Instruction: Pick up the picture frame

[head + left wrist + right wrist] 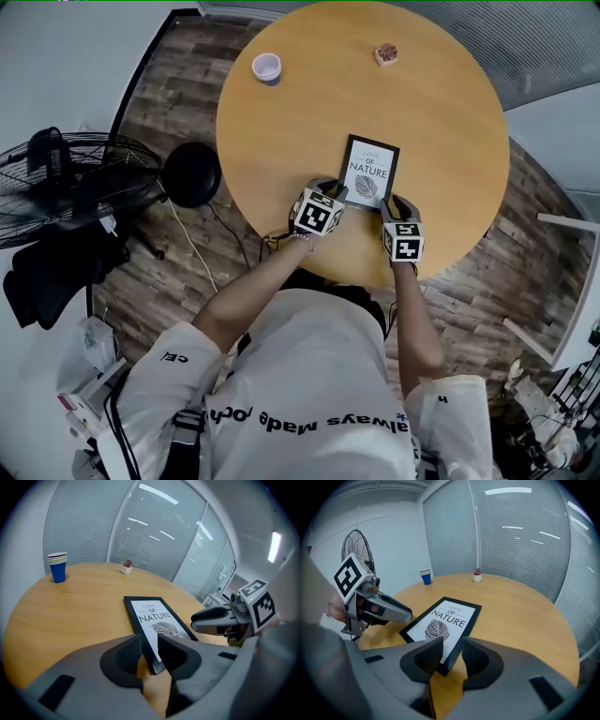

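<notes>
The black picture frame (368,172) with a leaf print lies flat on the round wooden table (441,122), near its front edge. My left gripper (333,192) is at the frame's near left corner and my right gripper (394,202) at its near right corner. In the left gripper view the jaws (149,649) stand open with the corner of the frame (157,620) showing in the gap. The right gripper view shows the same: open jaws (451,652) either side of a corner of the frame (446,620). No pad presses on the frame.
A stack of paper cups (266,67) and a small potted plant (386,53) stand at the table's far side. A floor fan (66,187) and a black round stool (191,173) are left of the table. White furniture (562,281) stands at the right.
</notes>
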Motion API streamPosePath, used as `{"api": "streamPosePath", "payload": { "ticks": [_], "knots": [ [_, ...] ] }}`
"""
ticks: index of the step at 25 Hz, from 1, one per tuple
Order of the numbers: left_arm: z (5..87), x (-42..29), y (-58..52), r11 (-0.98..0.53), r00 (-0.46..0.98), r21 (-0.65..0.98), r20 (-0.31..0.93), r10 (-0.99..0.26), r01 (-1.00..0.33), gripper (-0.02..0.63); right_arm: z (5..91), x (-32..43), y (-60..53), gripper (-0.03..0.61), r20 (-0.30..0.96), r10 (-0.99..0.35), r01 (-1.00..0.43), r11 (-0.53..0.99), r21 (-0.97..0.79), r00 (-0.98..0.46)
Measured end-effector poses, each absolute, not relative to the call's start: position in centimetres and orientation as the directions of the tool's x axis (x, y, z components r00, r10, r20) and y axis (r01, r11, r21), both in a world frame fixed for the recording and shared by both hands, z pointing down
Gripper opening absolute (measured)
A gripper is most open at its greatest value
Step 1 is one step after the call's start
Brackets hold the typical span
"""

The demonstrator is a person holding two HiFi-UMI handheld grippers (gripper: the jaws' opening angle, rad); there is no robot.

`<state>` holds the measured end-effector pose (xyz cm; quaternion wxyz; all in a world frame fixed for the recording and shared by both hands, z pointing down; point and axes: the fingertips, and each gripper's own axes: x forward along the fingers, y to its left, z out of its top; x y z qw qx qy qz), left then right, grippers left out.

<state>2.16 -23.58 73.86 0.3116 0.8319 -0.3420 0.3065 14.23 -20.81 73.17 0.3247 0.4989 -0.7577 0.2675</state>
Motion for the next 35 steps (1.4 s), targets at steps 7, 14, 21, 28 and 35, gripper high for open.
{"api": "streamPosePath", "payload": {
  "ticks": [7,14,21,28,35],
  "knots": [
    [75.5,1.9,-23.9,-0.558,0.568,0.320,0.743,-0.353,-0.766,0.118,75.3,14.7,-21.2,0.127,0.788,-0.550,-0.937,0.335,-0.094,-0.276],
    [76.3,2.4,-24.0,-0.545,0.565,0.332,0.753,-0.338,-0.769,0.132,76.7,14.8,-21.2,0.137,0.804,-0.524,-0.938,0.325,-0.117,-0.282],
    [76.9,2.2,-24.1,-0.542,0.557,0.328,0.759,-0.336,-0.774,0.137,76.8,14.7,-21.3,0.137,0.801,-0.523,-0.938,0.320,-0.133,-0.292],
    [76.8,2.5,-23.8,-0.544,0.565,0.337,0.757,-0.328,-0.768,0.120,76.8,14.6,-21.1,0.126,0.797,-0.526,-0.939,0.312,-0.143,-0.296],
    [76.7,2.6,-24.0,-0.537,0.554,0.327,0.761,-0.339,-0.778,0.114,76.7,14.7,-21.1,0.118,0.799,-0.531,-0.945,0.297,-0.137,-0.283]
  ]
}}
